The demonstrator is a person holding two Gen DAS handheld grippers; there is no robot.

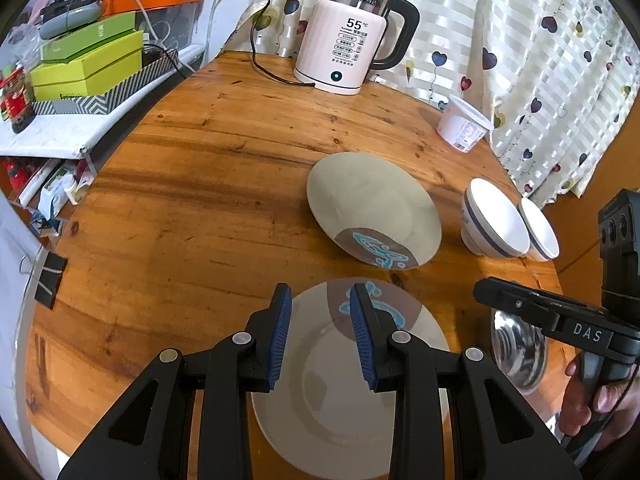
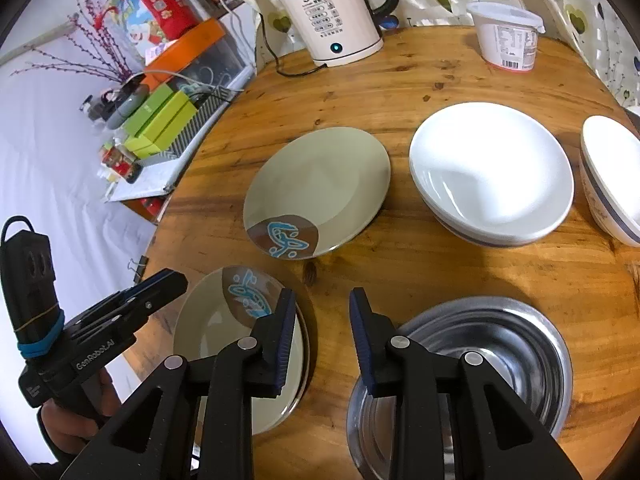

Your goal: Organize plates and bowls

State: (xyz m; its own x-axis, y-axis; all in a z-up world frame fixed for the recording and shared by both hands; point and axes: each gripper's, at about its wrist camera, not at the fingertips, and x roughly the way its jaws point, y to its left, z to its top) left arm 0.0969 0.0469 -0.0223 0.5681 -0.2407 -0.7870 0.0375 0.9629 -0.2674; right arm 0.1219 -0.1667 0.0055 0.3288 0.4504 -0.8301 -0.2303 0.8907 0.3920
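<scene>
Two beige plates with a brown patch and blue mark lie on the round wooden table: a near plate (image 1: pixel 320 400) (image 2: pixel 216 340) and a far plate (image 1: pixel 372 208) (image 2: pixel 320 192). My left gripper (image 1: pixel 320 332) is open and empty, hovering over the near plate; it also shows in the right wrist view (image 2: pixel 172 280). My right gripper (image 2: pixel 322 340) is open and empty, above the table between the near plate and a steel bowl (image 2: pixel 480 380) (image 1: pixel 520 352). A white bowl with a blue stripe (image 2: pixel 492 172) (image 1: pixel 494 220) and a second such bowl (image 2: pixel 612 176) (image 1: pixel 540 232) stand at the right.
A white electric kettle (image 1: pixel 344 36) (image 2: pixel 328 12) with its cord stands at the table's far edge. A white plastic tub (image 1: pixel 464 124) (image 2: pixel 508 36) stands at the back right. A cluttered shelf with green boxes (image 1: pixel 88 60) borders the left. A curtain (image 1: pixel 540 60) hangs behind.
</scene>
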